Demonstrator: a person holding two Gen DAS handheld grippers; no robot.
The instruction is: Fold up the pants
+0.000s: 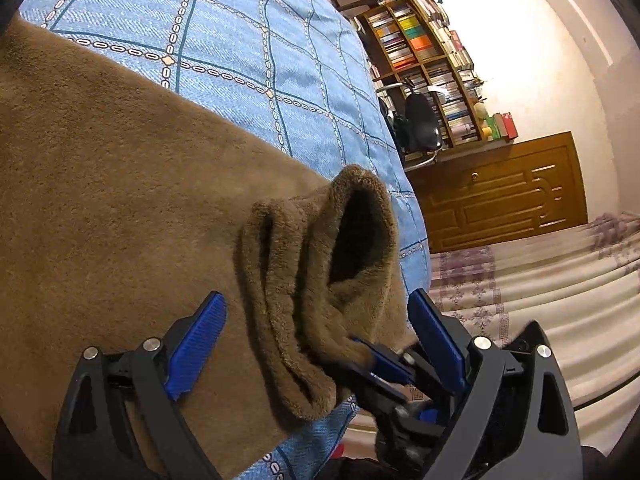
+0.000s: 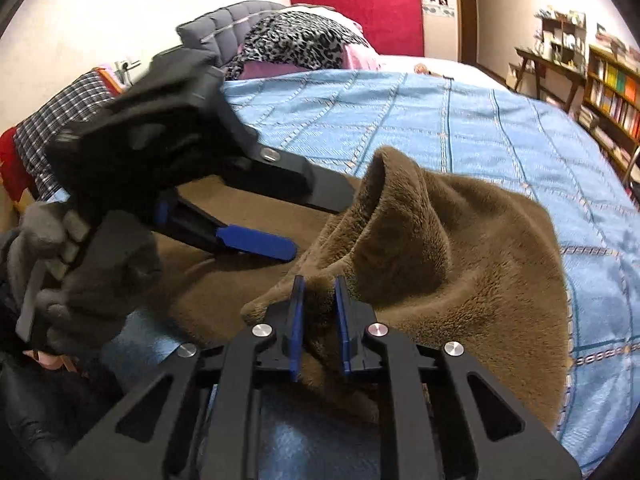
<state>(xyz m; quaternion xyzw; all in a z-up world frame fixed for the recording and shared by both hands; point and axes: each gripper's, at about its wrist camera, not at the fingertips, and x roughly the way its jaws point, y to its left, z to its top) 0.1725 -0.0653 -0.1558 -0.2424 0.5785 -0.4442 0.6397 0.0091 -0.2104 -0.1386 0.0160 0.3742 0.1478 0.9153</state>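
The brown fleece pants (image 2: 460,248) lie spread on the blue checked bedspread (image 2: 440,120), with one bunched end, a cuff or leg opening, lifted just above the near edge of the bed. The right gripper (image 2: 319,312) is clamped on a fold of that end, pads pressed into the pile from both sides. The left gripper (image 1: 316,336) stands apart, its fingers straddling the raised opening without touching it, and a gloved hand (image 2: 80,264) holds its handle. The main risk is that the right grip pinches only one thick, slippery layer: a pull could let the fleece slide out or drag a single layer, leaving the legs misaligned. If the left tongs close where they are, they may catch a stray ridge instead of the matching edge, twisting the fold. A tug toward the near edge could also slide the pants off the bed.
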